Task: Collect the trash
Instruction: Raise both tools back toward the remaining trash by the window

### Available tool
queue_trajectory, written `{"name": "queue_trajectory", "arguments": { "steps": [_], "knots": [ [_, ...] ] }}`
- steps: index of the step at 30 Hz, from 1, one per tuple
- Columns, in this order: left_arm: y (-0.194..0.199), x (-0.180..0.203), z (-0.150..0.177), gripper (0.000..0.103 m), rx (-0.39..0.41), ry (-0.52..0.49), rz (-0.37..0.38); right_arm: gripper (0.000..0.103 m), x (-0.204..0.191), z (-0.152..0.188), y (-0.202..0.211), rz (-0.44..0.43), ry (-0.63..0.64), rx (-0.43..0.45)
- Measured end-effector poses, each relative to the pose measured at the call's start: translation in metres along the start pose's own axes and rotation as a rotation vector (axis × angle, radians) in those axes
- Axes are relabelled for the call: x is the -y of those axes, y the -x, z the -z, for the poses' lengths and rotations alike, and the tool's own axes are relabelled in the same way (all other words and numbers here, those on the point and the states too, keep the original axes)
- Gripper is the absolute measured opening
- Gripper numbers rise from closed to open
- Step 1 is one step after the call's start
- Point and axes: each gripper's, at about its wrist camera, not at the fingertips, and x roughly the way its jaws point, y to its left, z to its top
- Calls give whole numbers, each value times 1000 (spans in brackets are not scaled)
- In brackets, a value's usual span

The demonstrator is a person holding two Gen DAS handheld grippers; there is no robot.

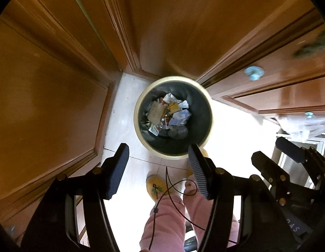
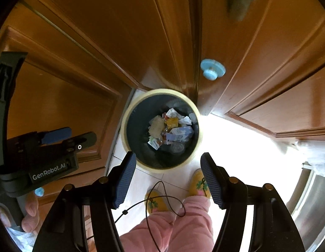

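Trash (image 1: 167, 113) lies at the bottom of the round bin (image 1: 139, 96) on the floor, straight below both tools and well apart from them. The left gripper (image 1: 157, 168) has its jaws standing open with nothing between them, and the right gripper (image 2: 167, 178) likewise holds nothing, jaws spread. Both point straight down over the bin's mouth. The load looks to be crumpled paper, small cartons and wrappers, with a clear cup or bottle near the front: light, soft, easily crushed stuff that would give under the pads. The bin, with its cream rim and dark lining, seems light too; I'd take it by the rim. Around it stand brown wooden cabinet doors (image 2: 267, 73), and the person's yellow slippers (image 2: 200, 182) sit just behind.
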Motion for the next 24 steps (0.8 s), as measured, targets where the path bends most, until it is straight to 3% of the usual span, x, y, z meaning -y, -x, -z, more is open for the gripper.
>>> {"name": "queue_trajectory", "arguments": {
  "steps": [12,24],
  "knots": [
    [224,30,25,56,195,-55,16,65,-28,10,195,-9,-22,127],
    [414,45,36,56,477,-187,-62,66,-62,20,396,24,-9,369]
  ]
}}
